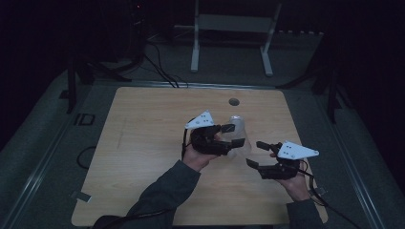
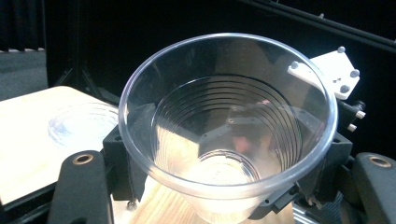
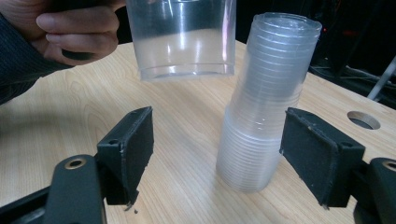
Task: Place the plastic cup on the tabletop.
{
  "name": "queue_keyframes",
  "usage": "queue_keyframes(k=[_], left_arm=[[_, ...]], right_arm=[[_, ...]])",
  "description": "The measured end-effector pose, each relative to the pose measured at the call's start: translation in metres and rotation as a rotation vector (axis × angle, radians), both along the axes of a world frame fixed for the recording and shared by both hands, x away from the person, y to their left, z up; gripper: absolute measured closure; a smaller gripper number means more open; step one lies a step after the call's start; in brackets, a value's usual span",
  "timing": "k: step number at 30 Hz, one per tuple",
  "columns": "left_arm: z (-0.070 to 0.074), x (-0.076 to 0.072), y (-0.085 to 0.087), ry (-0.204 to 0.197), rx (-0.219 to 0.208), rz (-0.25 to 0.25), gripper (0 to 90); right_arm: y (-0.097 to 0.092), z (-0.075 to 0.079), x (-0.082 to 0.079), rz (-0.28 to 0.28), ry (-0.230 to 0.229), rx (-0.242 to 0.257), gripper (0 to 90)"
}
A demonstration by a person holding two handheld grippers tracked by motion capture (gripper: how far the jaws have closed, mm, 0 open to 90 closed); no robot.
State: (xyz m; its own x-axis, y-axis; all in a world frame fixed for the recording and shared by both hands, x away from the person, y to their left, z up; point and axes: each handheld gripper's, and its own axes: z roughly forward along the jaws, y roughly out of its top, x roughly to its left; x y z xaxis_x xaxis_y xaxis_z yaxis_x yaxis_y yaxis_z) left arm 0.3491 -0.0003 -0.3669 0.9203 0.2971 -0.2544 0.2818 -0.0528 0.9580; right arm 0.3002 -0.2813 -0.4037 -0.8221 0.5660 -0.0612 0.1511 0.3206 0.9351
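Note:
A single clear plastic cup [image 1: 240,149] is held off the table with my left gripper [image 1: 233,135] shut on it. In the left gripper view the cup [image 2: 224,116] faces me mouth first, and the black jaws of the left gripper [image 2: 224,158] press on its sides. Just beyond it a stack of clear cups [image 1: 237,121] stands upside down on the wooden table [image 1: 143,157]. My right gripper [image 1: 258,154] hovers open to the right of the cups. In its own view the right gripper [image 3: 224,154] has wide-set jaws framing the stack [image 3: 266,102] without touching it, and the held cup [image 3: 182,42] hangs at the upper left beside a hand [image 3: 74,28].
A round hole [image 1: 233,101] is cut in the tabletop behind the stack. A white metal frame [image 1: 234,24] stands on the floor beyond the table, with cables [image 1: 160,67] running past it. The surroundings are dark.

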Motion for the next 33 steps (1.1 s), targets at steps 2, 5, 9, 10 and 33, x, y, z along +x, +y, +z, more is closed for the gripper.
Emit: queue_keyframes(k=[2, 5, 9, 10, 33], left_arm=[[0.001, 0.0, 0.0, -0.002, 0.005, 0.0, 30.8], [0.001, 0.0, 0.0, -0.009, 0.011, 0.002, 30.8], [0.001, -0.002, -0.002, -0.022, 0.026, 0.013, 30.9], [0.001, -0.003, -0.002, -0.026, 0.032, 0.017, 30.9], [-0.009, -0.01, -0.019, -0.098, 0.171, 0.058, 31.3]], right_arm=[[-0.001, -0.001, 0.0, -0.003, 0.0, 0.0, 25.3], [-0.002, -0.002, 0.0, -0.004, 0.004, -0.002, 25.3], [-0.001, -0.005, 0.0, -0.003, 0.008, -0.011, 25.3], [-0.001, -0.006, -0.001, -0.004, 0.009, -0.013, 25.3], [-0.019, -0.007, -0.009, -0.002, 0.001, 0.064, 22.3]])
